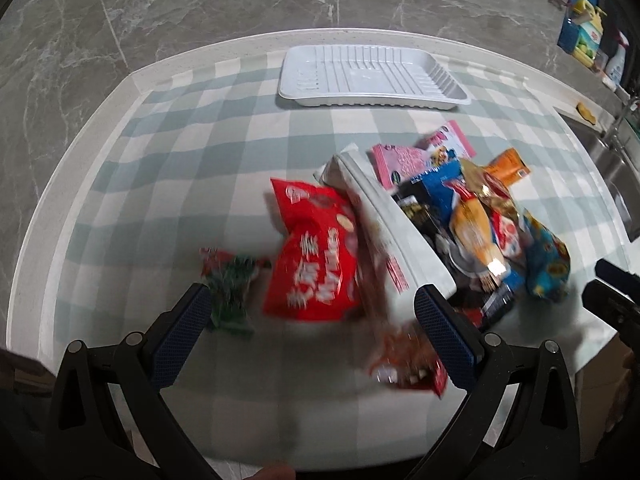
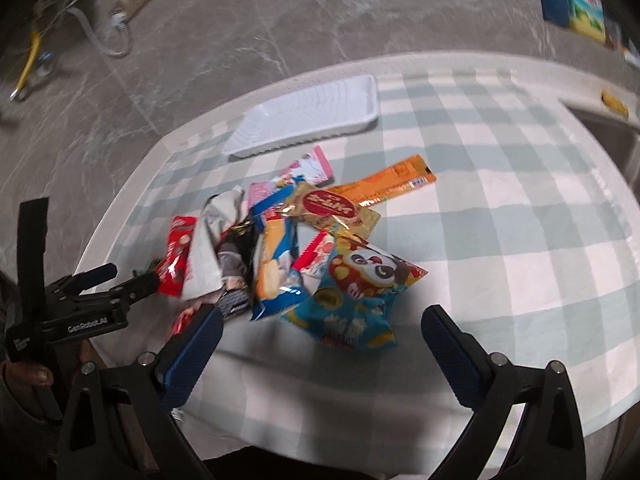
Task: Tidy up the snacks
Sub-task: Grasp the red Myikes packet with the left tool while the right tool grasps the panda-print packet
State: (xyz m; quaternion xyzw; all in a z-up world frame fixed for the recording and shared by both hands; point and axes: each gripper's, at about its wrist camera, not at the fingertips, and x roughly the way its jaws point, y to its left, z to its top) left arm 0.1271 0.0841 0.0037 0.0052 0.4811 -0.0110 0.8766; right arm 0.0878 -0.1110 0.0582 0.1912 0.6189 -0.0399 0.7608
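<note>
Snack packets (image 2: 304, 248) lie heaped mid-bench, the white tray (image 2: 308, 120) at the far edge; our right gripper (image 2: 322, 332), jaws released, hangs nearest the panda bag (image 2: 360, 292); left gripper (image 1: 312, 320) likewise released.

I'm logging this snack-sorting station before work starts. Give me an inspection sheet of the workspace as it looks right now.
Surface: checked cloth on a white counter.
Job's things: snack packets piled loosely, among them a red bag, a blue panda bag and an orange packet; white tray empty, apart from the pile.
Clutter: nothing seen on the cloth.
Grippers: left gripper open above the red bag; right gripper open near the panda bag; neither holds anything.
Cables: hose and cord on the floor.
Surroundings: marble-look floor, sink at the right edge.
</note>
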